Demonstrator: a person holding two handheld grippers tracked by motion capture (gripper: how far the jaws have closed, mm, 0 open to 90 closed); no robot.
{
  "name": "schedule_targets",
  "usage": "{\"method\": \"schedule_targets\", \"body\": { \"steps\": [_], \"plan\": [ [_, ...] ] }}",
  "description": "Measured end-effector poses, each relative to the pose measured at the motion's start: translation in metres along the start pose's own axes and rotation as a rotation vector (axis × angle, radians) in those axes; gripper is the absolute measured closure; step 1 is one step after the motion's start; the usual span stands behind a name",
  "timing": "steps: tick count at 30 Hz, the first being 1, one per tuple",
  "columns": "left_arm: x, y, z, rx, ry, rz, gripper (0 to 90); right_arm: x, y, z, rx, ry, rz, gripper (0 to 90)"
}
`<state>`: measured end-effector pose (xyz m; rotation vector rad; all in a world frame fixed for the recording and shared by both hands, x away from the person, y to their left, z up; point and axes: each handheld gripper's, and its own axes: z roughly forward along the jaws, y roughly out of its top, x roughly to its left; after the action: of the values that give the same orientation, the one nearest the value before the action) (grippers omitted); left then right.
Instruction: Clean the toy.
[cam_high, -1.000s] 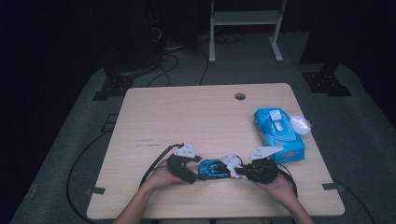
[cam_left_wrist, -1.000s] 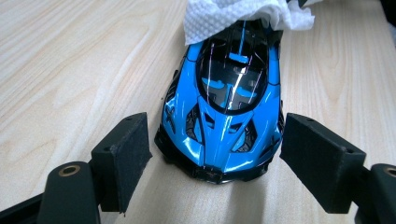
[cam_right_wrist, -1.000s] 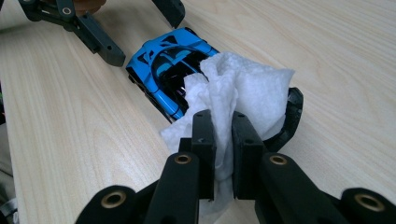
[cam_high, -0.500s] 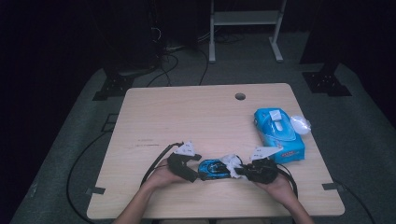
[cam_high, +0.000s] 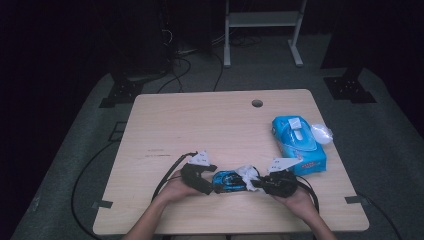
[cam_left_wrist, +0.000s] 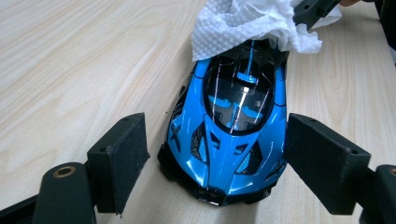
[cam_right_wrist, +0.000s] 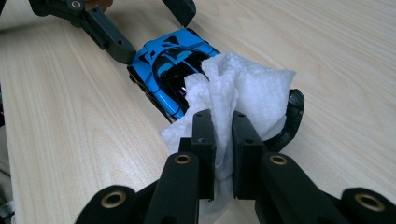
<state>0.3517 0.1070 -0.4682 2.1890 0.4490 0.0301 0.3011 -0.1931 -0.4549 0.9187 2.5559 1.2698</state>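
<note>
A glossy blue toy car (cam_left_wrist: 229, 140) sits on the wooden table (cam_high: 210, 130) near its front edge. My left gripper (cam_left_wrist: 217, 154) straddles the car's nose, and its jaws have just been opening: a gap shows between the left pad (cam_left_wrist: 123, 154) and the bodywork, so it is open. My right gripper (cam_right_wrist: 223, 140) is shut on a white tissue (cam_right_wrist: 247, 88), which lies draped over the car's (cam_right_wrist: 163, 65) rear. In the high view the two grippers (cam_high: 209, 184) (cam_high: 257, 184) face each other with the car (cam_high: 227, 181) between them.
A blue tissue pack (cam_high: 298, 145) lies at the table's right side, with a crumpled whitish wad (cam_high: 321, 133) beside it. A round cable hole (cam_high: 257, 103) sits near the far edge. Black cables trail off the table's left front.
</note>
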Motion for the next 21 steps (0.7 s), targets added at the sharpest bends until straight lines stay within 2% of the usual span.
{"method": "schedule_targets", "body": {
  "steps": [3,11,18,21],
  "plan": [
    [0.0018,-0.0002,-0.0005,-0.015,0.002,-0.030,21.4,0.0001,-0.0015,-0.0001,-0.012,-0.001,-0.003,81.4],
    [-0.0005,0.0002,0.0041,0.010,-0.011,-0.024,21.4,0.0014,-0.0024,-0.0007,-0.013,-0.008,-0.004,81.4],
    [0.0009,-0.0006,0.0051,0.009,-0.025,-0.064,22.0,0.0038,-0.0040,-0.0013,-0.019,-0.018,-0.026,81.4],
    [0.0008,-0.0007,0.0051,0.010,-0.028,-0.063,22.3,0.0058,-0.0058,-0.0017,-0.028,-0.024,-0.042,81.5]
  ]
}}
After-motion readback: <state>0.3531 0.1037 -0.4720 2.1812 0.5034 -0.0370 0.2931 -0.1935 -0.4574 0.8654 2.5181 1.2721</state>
